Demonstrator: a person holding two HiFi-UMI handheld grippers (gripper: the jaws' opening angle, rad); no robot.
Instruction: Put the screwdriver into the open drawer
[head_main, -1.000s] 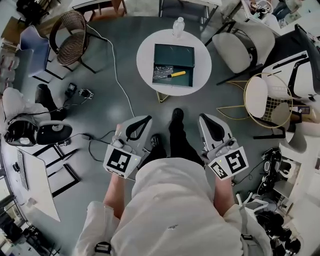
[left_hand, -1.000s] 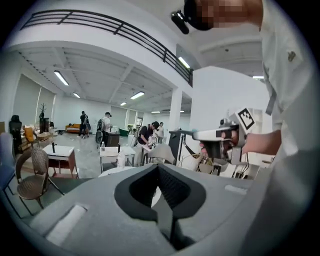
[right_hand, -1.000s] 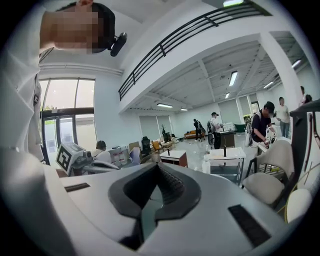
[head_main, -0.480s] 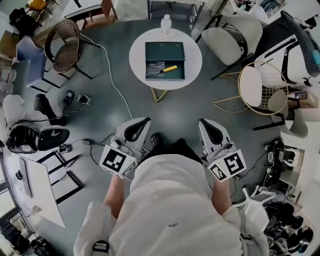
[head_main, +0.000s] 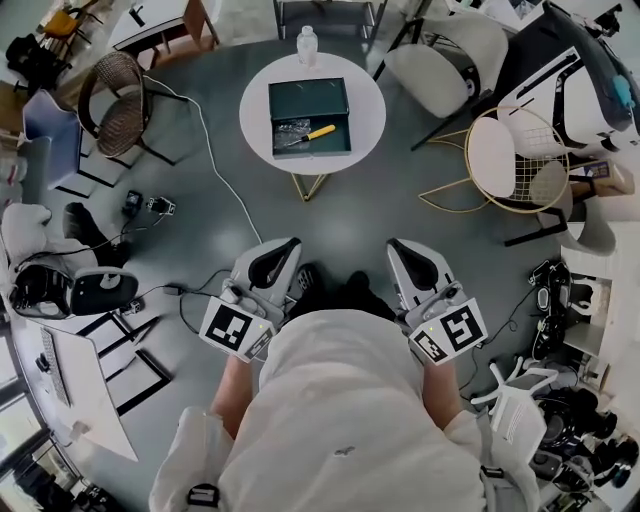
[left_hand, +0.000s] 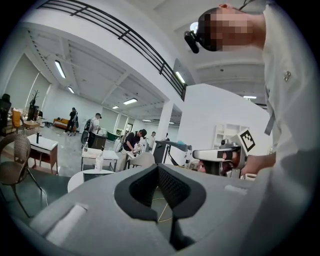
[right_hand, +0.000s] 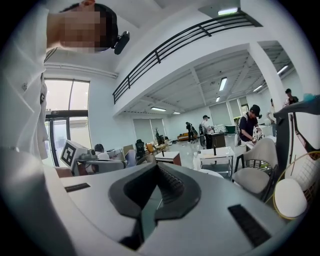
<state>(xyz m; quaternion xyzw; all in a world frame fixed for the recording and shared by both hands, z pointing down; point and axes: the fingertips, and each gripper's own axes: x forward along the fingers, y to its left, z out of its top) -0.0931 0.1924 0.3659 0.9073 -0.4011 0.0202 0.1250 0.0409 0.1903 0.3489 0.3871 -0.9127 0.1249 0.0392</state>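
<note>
A round white table (head_main: 365, 105) stands far ahead in the head view. On it sits a dark green drawer unit (head_main: 308, 100) with its drawer pulled open toward me. The yellow-handled screwdriver (head_main: 318, 132) lies in the open drawer beside a clear plastic bag (head_main: 288, 131). My left gripper (head_main: 286, 246) and right gripper (head_main: 398, 248) are held close to my body, well short of the table. Both are shut with nothing in them. In the left gripper view the left gripper (left_hand: 160, 172) points into the room, as does the right gripper (right_hand: 159, 169) in its own view.
A water bottle (head_main: 307, 42) stands at the table's far edge. Around the table are a wicker chair (head_main: 108, 92), a white chair (head_main: 445, 58) and a wire chair (head_main: 515, 160). A white cable (head_main: 215, 150) crosses the floor. A desk (head_main: 70, 375) lies at left, clutter (head_main: 560, 300) at right.
The table with the drawer has slid up and left in the head view and looks farther away. Both grippers stay shut near my body.
</note>
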